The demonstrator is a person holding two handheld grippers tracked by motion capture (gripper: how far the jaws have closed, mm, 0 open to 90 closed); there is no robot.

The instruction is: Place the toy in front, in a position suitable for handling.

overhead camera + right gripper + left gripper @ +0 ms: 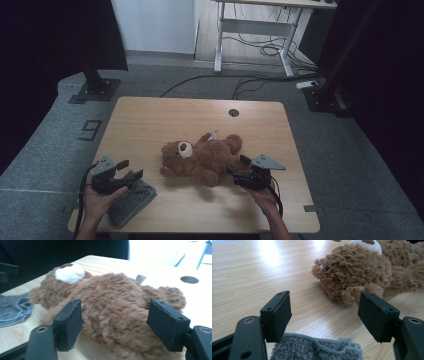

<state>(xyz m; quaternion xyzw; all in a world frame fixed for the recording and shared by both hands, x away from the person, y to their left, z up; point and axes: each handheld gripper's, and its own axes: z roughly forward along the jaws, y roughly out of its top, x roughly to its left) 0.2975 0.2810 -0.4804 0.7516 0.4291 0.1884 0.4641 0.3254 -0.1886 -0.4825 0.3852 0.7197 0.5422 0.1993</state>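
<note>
Grey cloth (132, 199) sits folded at the table's (150, 120) 7 o'clock corner, left gripper (129, 170) parked just above it with jaws apart and nothing between them, so that item looks untouched or already set down. Teddy bear (202, 157) lies on its back mid-table, head toward 9 o'clock, feet toward 2 o'clock; right gripper (238, 165) is at its 4 o'clock side, jaws spread wide around the body without pressing the fur. Judging from this, nothing is gripped and whatever joins bear and cloth remains to do.
</note>
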